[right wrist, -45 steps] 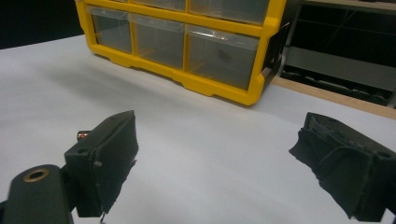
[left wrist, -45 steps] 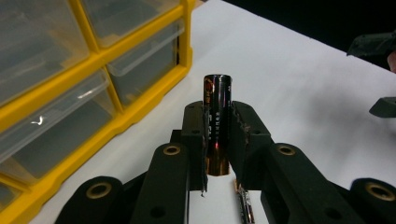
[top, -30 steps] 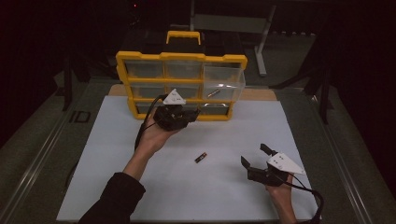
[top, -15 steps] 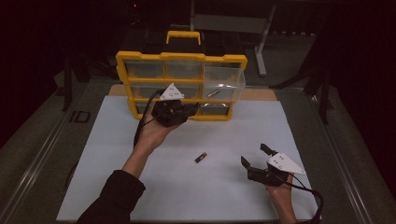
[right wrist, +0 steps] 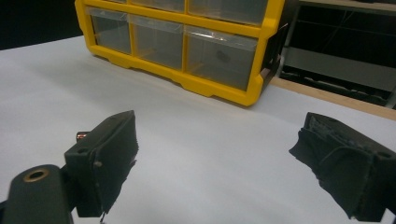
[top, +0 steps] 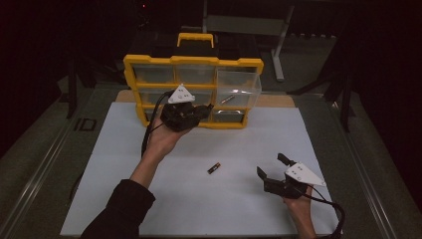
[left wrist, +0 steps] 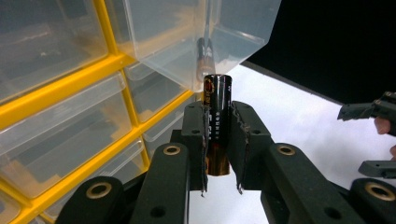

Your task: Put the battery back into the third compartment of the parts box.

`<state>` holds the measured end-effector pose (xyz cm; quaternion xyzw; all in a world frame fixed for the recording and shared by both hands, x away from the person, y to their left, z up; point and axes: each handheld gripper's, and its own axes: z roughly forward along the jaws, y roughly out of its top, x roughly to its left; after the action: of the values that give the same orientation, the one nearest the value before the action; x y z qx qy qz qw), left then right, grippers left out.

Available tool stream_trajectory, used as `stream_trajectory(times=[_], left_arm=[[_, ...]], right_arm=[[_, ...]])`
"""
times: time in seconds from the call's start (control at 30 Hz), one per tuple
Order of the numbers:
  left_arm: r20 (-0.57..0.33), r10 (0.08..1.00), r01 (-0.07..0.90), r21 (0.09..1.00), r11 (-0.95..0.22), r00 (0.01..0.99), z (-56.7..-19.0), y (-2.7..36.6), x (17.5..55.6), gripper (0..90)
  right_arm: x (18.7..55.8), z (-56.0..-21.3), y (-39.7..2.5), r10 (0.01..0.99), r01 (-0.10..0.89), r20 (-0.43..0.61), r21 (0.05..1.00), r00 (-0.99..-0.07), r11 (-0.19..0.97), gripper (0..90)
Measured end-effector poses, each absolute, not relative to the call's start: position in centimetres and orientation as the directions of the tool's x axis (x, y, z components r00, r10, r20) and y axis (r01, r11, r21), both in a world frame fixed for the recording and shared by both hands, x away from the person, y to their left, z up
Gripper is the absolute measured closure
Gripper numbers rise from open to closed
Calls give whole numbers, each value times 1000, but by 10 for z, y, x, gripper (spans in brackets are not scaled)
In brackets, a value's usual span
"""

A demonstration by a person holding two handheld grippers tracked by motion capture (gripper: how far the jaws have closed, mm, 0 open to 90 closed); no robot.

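My left gripper [top: 201, 112] [left wrist: 218, 109] is shut on a black and gold battery [left wrist: 217, 121], held upright between its jaws. It hovers in front of a yellow drawer organizer [top: 194, 60], just below a clear drawer [top: 239, 87] [left wrist: 187, 37] that is pulled out. Another battery [top: 227, 100] [left wrist: 204, 56] lies inside that drawer. A third battery [top: 214, 169] [right wrist: 81, 136] lies loose on the white mat. My right gripper [top: 270, 164] [right wrist: 219, 135] stands open low over the mat at the front right, with nothing between its jaws.
The white mat [top: 124, 164] covers the table in front of the organizer [right wrist: 219, 93]. The other clear drawers are pushed in. A black and yellow handle [top: 196, 39] tops the organizer. Dark metal frames stand behind the table.
My left gripper has risen slightly toward the pulled-out drawer with the battery in it. The right gripper and the loose battery have stayed put.
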<state>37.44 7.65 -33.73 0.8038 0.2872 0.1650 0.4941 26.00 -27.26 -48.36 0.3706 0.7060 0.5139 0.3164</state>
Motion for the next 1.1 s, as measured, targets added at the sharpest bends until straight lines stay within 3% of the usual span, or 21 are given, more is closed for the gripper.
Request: stream_trajectory(times=[1.1], left_arm=[[9, 639, 219, 936, -277, 769, -307, 81, 377, 770]], right_arm=[[260, -484, -272, 849, 199, -65, 960, -525, 197, 117]])
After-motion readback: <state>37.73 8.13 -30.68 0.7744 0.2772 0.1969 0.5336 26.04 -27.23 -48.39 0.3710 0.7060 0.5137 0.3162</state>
